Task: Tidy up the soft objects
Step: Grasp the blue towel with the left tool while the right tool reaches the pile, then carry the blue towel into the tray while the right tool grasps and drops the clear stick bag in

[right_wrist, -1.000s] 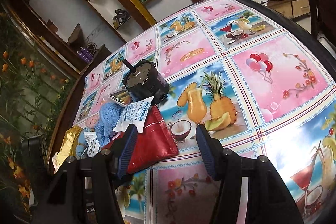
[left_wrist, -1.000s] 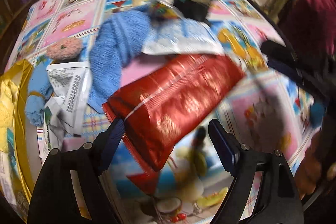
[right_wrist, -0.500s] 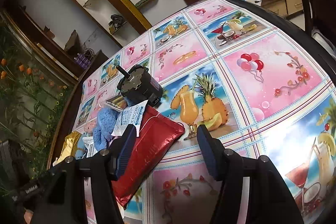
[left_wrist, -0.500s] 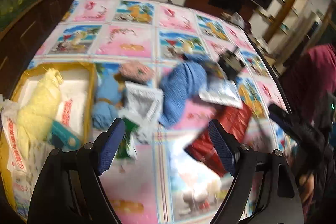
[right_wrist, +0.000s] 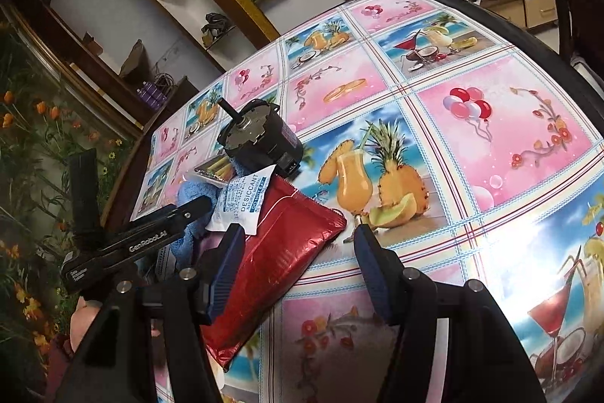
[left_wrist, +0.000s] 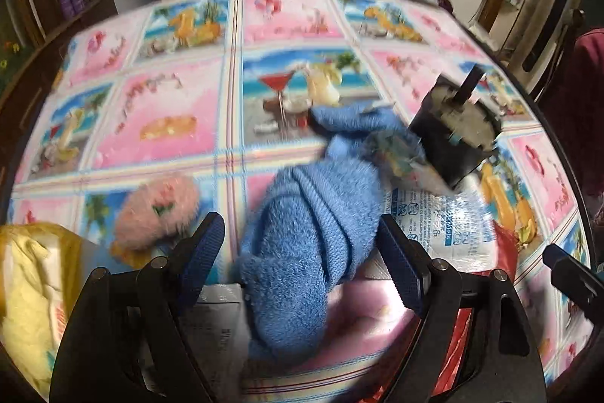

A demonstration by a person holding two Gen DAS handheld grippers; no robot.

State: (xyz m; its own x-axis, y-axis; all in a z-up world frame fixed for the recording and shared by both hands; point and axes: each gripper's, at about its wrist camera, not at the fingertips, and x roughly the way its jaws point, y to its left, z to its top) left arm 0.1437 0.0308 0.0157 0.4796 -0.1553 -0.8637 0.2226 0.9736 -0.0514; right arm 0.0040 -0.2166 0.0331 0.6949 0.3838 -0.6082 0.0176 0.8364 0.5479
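Observation:
A blue knitted cloth (left_wrist: pixel 309 233) lies bunched on the patterned tablecloth (left_wrist: pixel 170 108), and my left gripper (left_wrist: pixel 298 237) stands open over it, one finger on each side without pressing. Left of it lies a pink fuzzy toy (left_wrist: pixel 156 210). A red foil pouch (right_wrist: pixel 279 259) lies flat with one end between the open fingers of my right gripper (right_wrist: pixel 298 244), which is not clamping it. A white desiccant packet (right_wrist: pixel 245 199) rests on the pouch and against the blue cloth (right_wrist: pixel 192 191).
A black motor (left_wrist: pixel 456 135) stands behind the cloth and packet. A gold-rimmed tray (left_wrist: pixel 37 229) at the left holds a yellow cloth (left_wrist: pixel 26 289). A printed packet lies under my left fingers. A maroon sleeve (left_wrist: pixel 589 101) shows at the right edge.
My left gripper swung from over the red pouch to the left past the tray, then came over the blue cloth. My right gripper has hardly moved.

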